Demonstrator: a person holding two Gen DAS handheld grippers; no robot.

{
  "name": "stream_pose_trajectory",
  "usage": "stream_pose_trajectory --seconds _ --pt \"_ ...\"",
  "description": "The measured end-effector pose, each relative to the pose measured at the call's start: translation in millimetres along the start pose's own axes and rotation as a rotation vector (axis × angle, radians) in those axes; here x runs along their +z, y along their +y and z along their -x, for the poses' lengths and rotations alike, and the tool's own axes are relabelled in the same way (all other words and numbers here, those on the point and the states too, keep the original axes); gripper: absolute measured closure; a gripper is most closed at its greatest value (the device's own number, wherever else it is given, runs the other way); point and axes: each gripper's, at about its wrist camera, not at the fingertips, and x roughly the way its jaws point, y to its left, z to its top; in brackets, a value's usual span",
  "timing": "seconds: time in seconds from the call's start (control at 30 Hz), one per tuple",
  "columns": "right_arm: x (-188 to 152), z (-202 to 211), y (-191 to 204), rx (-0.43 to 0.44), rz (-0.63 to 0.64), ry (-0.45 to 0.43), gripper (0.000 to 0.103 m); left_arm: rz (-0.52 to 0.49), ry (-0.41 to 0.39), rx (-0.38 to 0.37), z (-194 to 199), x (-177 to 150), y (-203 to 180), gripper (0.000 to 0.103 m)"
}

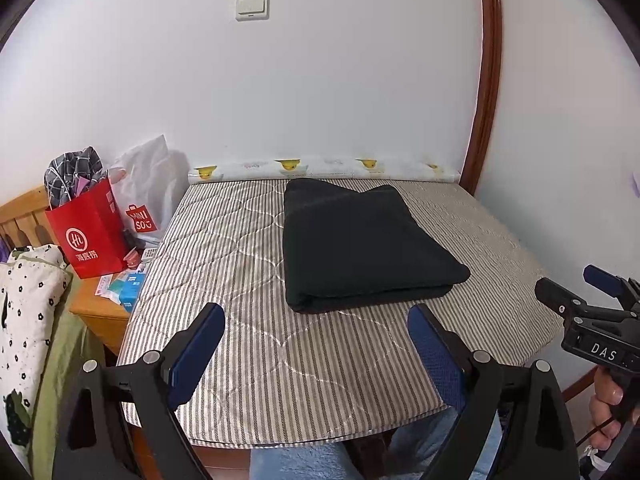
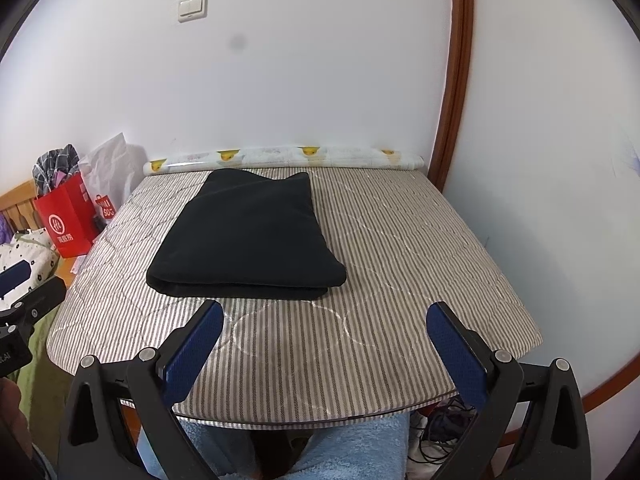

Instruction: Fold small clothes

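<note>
A black garment (image 1: 360, 240) (image 2: 248, 232) lies folded into a thick rectangle on the striped table cover (image 1: 248, 344) (image 2: 400, 264), toward the far side. My left gripper (image 1: 316, 312) hangs open above the near edge, short of the garment, with nothing between its blue pads (image 1: 200, 348). My right gripper (image 2: 326, 312) is open too, over the near edge just right of the garment's front fold, and empty. It also shows at the right edge of the left wrist view, right gripper (image 1: 592, 304), held by a hand (image 1: 606, 404).
A red paper bag (image 1: 90, 232) (image 2: 66, 216) and a white plastic bag (image 1: 148, 188) stand on a wooden side table (image 1: 100, 316) at the left. A rolled duck-print sheet (image 1: 320, 168) (image 2: 280, 158) lies along the wall. A wooden door frame (image 1: 486, 80) rises at the right.
</note>
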Motion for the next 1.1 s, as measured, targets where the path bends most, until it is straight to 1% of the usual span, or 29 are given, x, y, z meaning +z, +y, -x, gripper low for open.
stream_pose_trajectory --seconds 0.33,0.77,1.1 --pt "-0.1 0.5 5.4 -0.002 0.007 0.000 0.003 0.006 0.002 0.002 0.1 -1.0 3.2 0.010" --pt "0.4 3.5 2.2 -0.012 -0.002 -0.008 0.003 0.005 -0.003 -0.012 1.9 1.3 2.8 0.010" --pt "0.8 4.6 2.2 -0.011 0.011 -0.013 0.003 0.007 -0.008 -0.005 3.1 2.8 3.9 0.010"
